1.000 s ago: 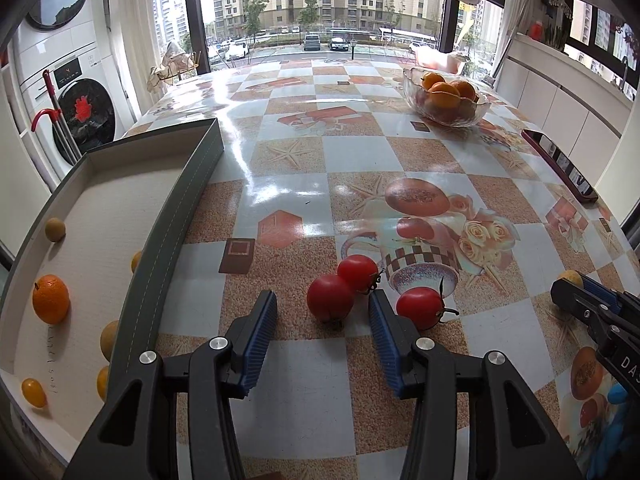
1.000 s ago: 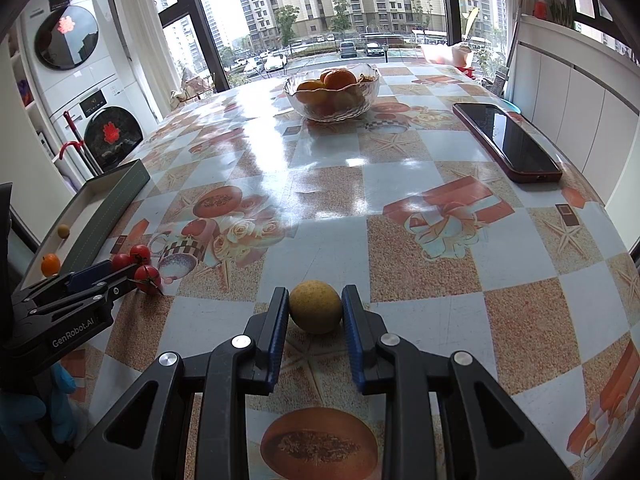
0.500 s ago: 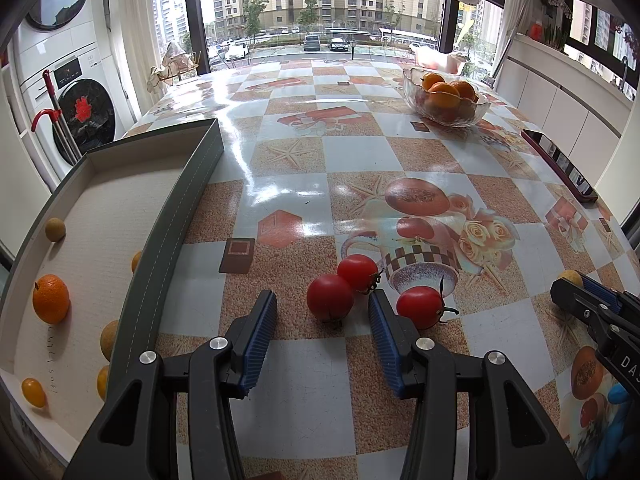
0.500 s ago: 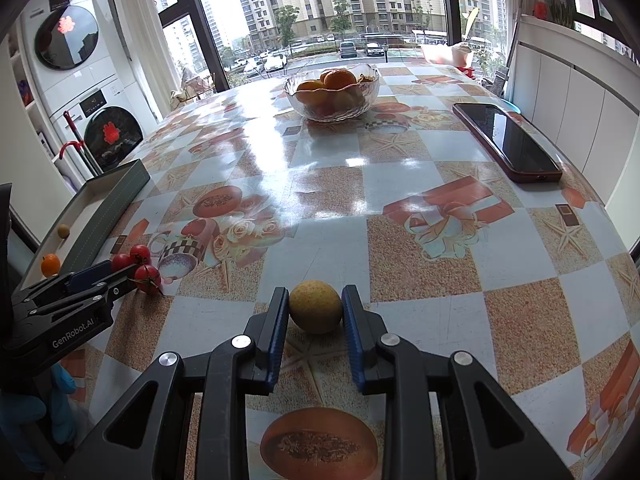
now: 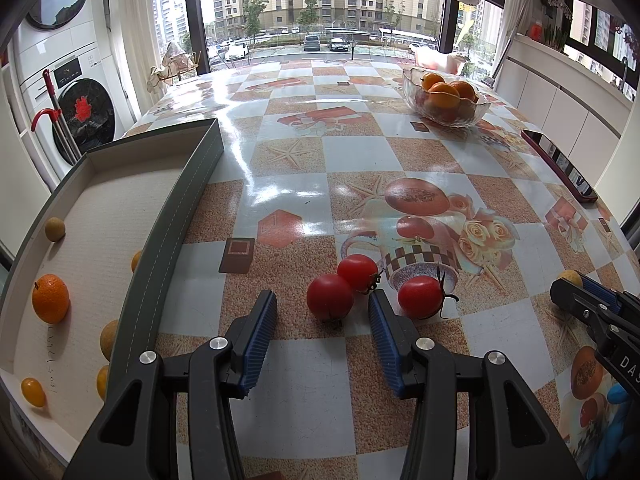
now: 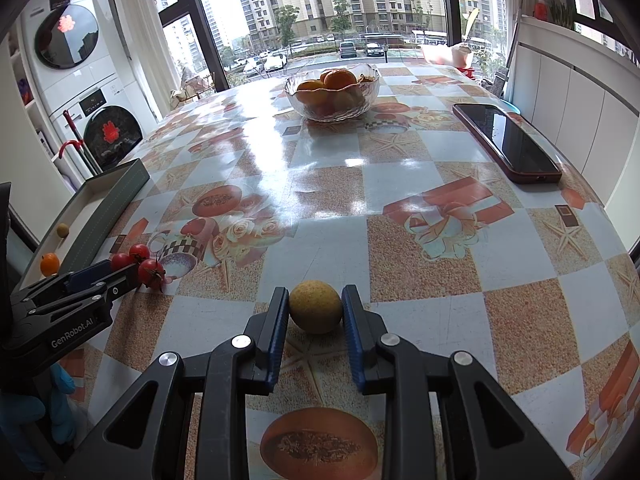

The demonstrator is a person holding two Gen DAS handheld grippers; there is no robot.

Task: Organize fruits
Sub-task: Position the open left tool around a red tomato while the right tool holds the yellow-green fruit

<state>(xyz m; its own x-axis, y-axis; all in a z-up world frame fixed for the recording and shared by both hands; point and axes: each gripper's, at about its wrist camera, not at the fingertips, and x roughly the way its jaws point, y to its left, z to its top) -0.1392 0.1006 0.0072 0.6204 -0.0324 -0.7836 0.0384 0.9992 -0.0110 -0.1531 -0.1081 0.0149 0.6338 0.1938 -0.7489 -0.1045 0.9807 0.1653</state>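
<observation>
Right wrist view: the right tool is clenched on a yellow-brown round fruit that rests on the counter, both blue pads against its sides. Left wrist view: the left tool stands released, its jaws apart around the nearest tomato without touching it. Two more tomatoes lie just beyond. To the left, a tray holds small fruits; far off stands a glass bowl of oranges.

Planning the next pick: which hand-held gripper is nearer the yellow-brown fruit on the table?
Right. The right hand-held gripper brackets the yellow-brown fruit; the left hand-held gripper sits by the tomatoes.
</observation>
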